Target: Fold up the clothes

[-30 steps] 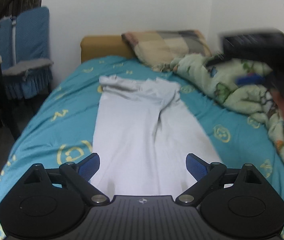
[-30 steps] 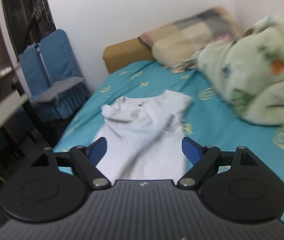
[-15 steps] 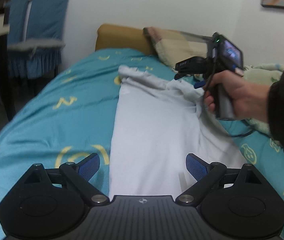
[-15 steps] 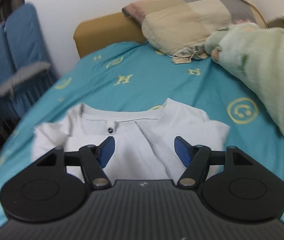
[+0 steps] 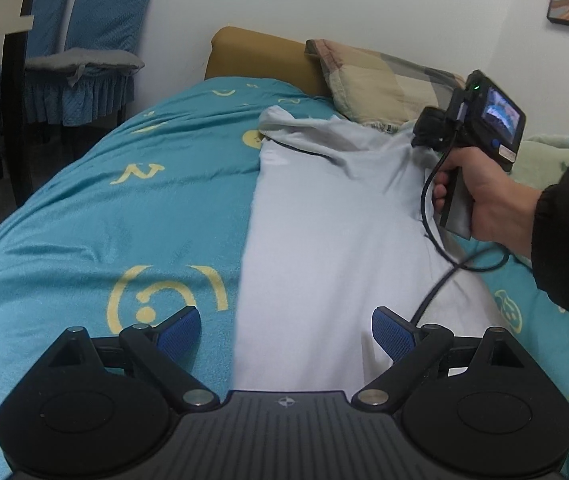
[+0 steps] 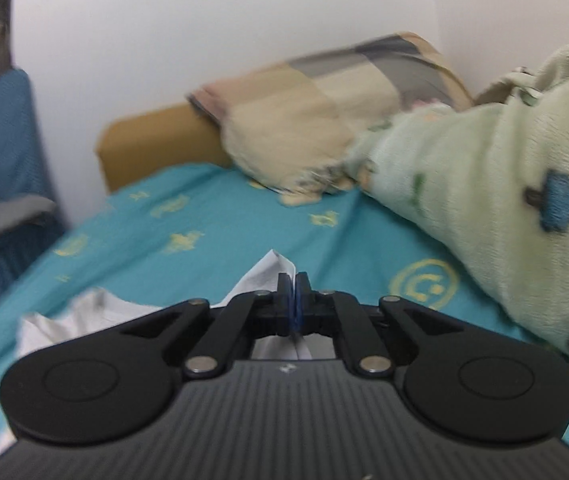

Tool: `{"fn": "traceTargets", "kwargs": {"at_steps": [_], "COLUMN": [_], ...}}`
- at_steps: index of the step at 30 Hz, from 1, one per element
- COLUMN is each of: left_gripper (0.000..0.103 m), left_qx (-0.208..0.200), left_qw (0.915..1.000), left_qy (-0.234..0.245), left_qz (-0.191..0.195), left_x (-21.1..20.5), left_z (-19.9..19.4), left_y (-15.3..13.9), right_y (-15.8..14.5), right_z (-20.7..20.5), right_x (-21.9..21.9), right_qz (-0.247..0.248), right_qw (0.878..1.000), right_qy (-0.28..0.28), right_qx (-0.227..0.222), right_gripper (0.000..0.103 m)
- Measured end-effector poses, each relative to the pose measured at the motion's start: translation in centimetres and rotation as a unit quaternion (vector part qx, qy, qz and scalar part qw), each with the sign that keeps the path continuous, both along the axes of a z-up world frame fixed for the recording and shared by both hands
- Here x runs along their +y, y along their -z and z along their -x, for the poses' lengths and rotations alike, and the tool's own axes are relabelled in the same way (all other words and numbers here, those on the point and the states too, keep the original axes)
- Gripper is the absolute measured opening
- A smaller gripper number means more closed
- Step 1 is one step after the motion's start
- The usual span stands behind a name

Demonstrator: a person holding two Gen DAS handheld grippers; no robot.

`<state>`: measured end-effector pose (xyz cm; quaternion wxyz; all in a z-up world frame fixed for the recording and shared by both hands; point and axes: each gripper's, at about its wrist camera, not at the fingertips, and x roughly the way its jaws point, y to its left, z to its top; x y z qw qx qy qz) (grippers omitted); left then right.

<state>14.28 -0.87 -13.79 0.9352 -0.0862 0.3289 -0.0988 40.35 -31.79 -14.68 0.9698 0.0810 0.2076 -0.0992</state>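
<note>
White shirt (image 5: 324,232) lying lengthwise on the teal bed (image 5: 124,208), sides apparently folded in already. Right claw (image 6: 295,300) clamped on its far shoulder corner; left claw (image 5: 286,330) spread wide, holding nothing, over the hem. Lengthwise fold probably remaining.

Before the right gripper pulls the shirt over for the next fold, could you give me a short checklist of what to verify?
1. Right gripper shut on the shirt: ok, white cloth is pinched between the fingers.
2. Left gripper ready to take the hem: ok for open, not ok for grip; it holds nothing.
3. Shirt lying flat on the bed: mostly ok, with wrinkles near the collar end.
4. Cable clear of the fold: not ok, it trails across the shirt.
5. Blanket clear of the shirt: cannot tell at the right edge.
6. Pillow out of the way: ok, it sits beyond the shirt.
</note>
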Motion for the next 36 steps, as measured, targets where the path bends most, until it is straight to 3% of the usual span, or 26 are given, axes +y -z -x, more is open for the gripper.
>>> {"fn": "traceTargets", "kwargs": {"at_steps": [2,4,5,6,7,8,9,16,19,24,31,33,35,36], "left_gripper": [0.094,0.094,0.094,0.094,0.094,0.094,0.094,0.094,0.094,0.094,0.092,0.090,0.087,0.083], "left_qx": [-0.001,-0.002,-0.002,0.000,0.002,0.005,0.007,0.020,0.024,0.033,0.116,0.147,0.178,0.190], "left_qw": [1.0000,0.9999,0.9999,0.9999,0.9999,0.9999,0.9999,0.9997,0.9997,0.9994,0.9917,0.9856,0.9786,0.9751], "left_qy": [0.002,0.002,0.001,0.000,-0.002,-0.003,-0.004,-0.009,-0.009,-0.010,-0.031,-0.052,-0.061,-0.066], "left_qz": [-0.007,-0.013,-0.014,-0.015,-0.015,-0.014,-0.015,-0.007,-0.007,-0.005,0.047,0.065,0.084,0.093], "left_x": [-0.1,-0.2,-0.1,-0.1,-0.1,-0.1,0.0,0.2,0.2,0.2,2.3,3.4,4.4,4.8], "left_z": [0.1,0.1,0.0,-0.1,-0.2,-0.3,-0.4,-0.4,0.2,2.3,6.7,8.1,9.3,9.8], "left_y": [0.0,-0.1,-0.1,0.0,0.0,0.1,0.2,-0.2,-0.8,-2.5,-3.7,-3.5,-3.2,-3.0], "right_y": [0.8,0.8,0.6,0.3,0.0,-0.6,-1.2,-6.0,-6.9,-5.9,-2.9,-1.8,-0.7,-0.2], "right_z": [-0.4,0.2,0.7,1.5,2.2,3.5,4.8,18.3,26.4,35.9,42.1,42.2,42.3,42.3], "right_x": [0.1,-0.2,-0.4,-0.4,-0.5,-0.5,-0.5,-1.2,-1.8,-2.8,-1.9,-1.7,-1.4,-1.2], "right_qz": [0.014,-0.004,-0.014,-0.012,-0.009,-0.008,-0.008,-0.051,-0.111,-0.248,-0.326,-0.323,-0.313,-0.308], "right_qw": [0.999,0.999,0.999,0.999,0.999,0.999,0.999,0.996,0.990,0.957,0.922,0.916,0.913,0.911], "right_qy": [-0.005,-0.009,-0.011,-0.015,-0.019,-0.024,-0.029,-0.071,-0.077,-0.077,-0.049,-0.039,-0.033,-0.034], "right_qx": [0.036,0.039,0.038,0.034,0.031,0.022,0.012,0.015,0.038,0.127,0.206,0.233,0.260,0.273], "right_gripper": [0.007,0.009,0.017,0.043,0.058,0.080,0.084,0.084,0.084,0.083,0.081,0.065,0.064,0.058]}}
